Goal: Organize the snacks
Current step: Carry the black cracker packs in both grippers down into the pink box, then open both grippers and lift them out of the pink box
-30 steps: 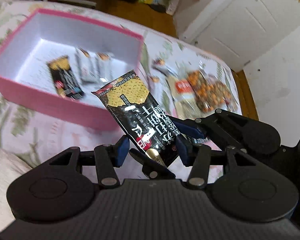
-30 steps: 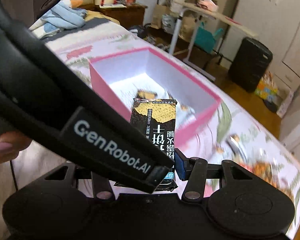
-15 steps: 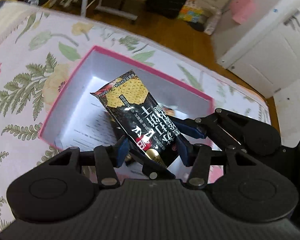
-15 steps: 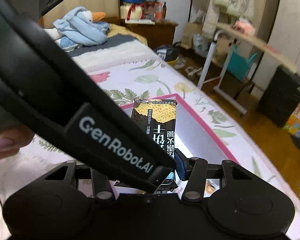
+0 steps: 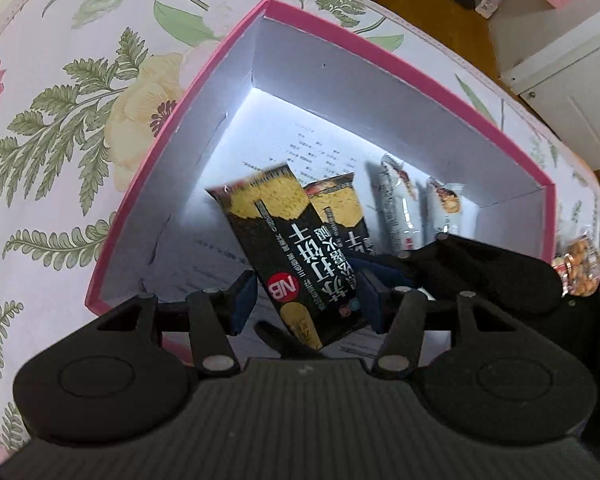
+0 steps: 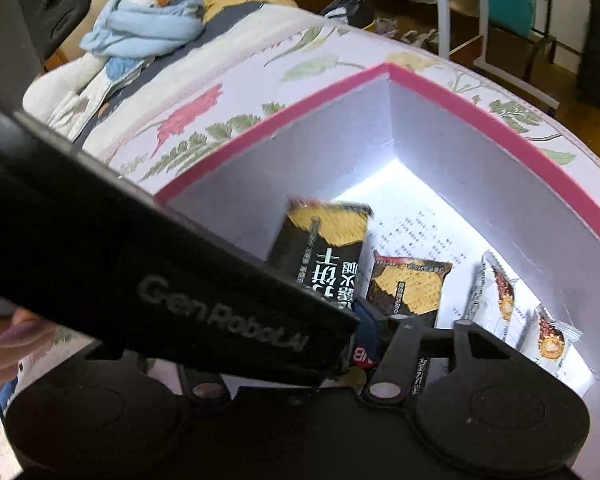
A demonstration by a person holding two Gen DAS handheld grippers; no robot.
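A black cracker packet (image 5: 296, 248) with a yellow cracker picture hangs tilted over the floor of the pink box (image 5: 204, 92). It sits between the fingers of my left gripper (image 5: 306, 300), whose jaws are opening; the blue pads look just clear of it. My right gripper (image 6: 300, 332) reaches in from the right around the same packet (image 6: 320, 252), and its jaws are opening too. Its left finger is hidden behind the left gripper's body. A second black cracker packet (image 5: 340, 212) and two white snack bars (image 5: 396, 208) lie flat in the box.
The box has white walls and printed paper on its floor, and rests on a floral bedspread (image 5: 80, 80). A bag of nuts (image 5: 580, 264) lies outside the box at the right. A blue plush toy (image 6: 140, 28) sits far back. A hand (image 6: 4, 344) grips the left gripper's handle.
Both grippers have come down over the box with the black packet. The jaws have widened and the packet has slid lower and tilted, so its red logo now shows.
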